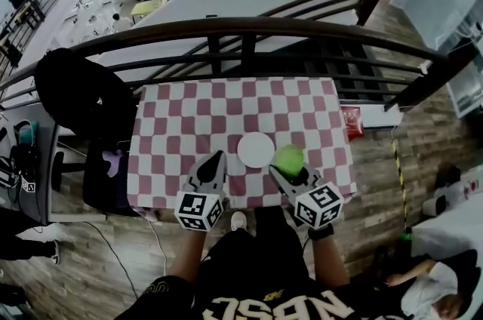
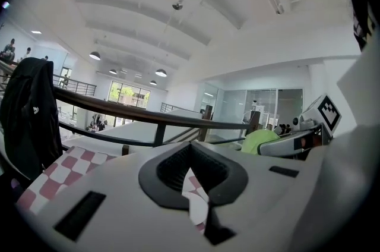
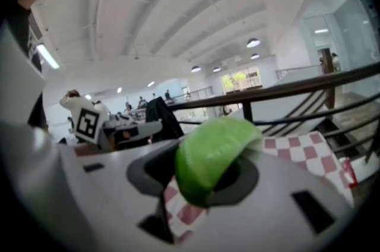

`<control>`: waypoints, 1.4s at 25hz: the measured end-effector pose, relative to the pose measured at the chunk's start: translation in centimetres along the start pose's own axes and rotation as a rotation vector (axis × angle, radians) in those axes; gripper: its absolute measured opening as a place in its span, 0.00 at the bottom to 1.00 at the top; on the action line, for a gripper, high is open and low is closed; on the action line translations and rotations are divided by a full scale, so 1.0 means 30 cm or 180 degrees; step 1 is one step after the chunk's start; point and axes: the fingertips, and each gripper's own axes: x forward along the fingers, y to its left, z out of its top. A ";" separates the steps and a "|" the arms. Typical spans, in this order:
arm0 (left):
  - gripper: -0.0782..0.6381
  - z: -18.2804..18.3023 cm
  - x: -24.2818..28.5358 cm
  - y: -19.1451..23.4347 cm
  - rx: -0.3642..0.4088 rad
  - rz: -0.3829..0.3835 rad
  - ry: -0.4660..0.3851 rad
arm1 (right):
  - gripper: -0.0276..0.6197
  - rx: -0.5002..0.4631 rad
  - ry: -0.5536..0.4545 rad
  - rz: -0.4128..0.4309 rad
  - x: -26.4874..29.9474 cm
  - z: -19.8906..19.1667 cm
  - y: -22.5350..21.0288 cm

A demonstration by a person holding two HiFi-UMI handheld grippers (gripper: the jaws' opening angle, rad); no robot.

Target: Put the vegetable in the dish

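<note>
Dish: round white dish [image 1: 256, 150] on checked cloth surface [image 1: 189, 122], toward 6 o'clock.
Vegetable: green leafy vegetable [image 1: 288, 157], 3 o'clock of dish, in right tongs [image 1: 287, 167].

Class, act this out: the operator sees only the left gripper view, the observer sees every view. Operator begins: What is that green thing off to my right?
Observer: A green vegetable, clamped in the right gripper.
Operator: Where is the dish?
Observer: A white dish lies on the checked table, between the left gripper and the right gripper.
Operator: Is the vegetable over it?
Observer: No. In the head view it shows just right of the dish's rim.
</note>
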 end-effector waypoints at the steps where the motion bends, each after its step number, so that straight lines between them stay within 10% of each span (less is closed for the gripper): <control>1: 0.13 -0.024 0.009 0.004 0.0000 -0.0011 0.0056 | 0.28 -0.0017 0.0081 0.0032 0.009 -0.022 -0.013; 8: 0.13 -0.172 0.118 0.078 -0.0447 0.0127 0.0262 | 0.28 0.0089 0.0750 -0.0030 0.169 -0.240 -0.201; 17: 0.13 -0.376 0.203 0.143 -0.0565 0.0183 0.0629 | 0.28 0.0925 0.0754 0.0589 0.426 -0.432 -0.205; 25: 0.13 -0.436 0.238 0.290 -0.0491 0.0396 0.0758 | 0.28 0.2018 0.0432 0.1114 0.595 -0.476 -0.210; 35: 0.14 -0.580 0.295 0.311 -0.0185 0.0108 0.1128 | 0.28 0.2246 0.0629 0.1009 0.667 -0.557 -0.236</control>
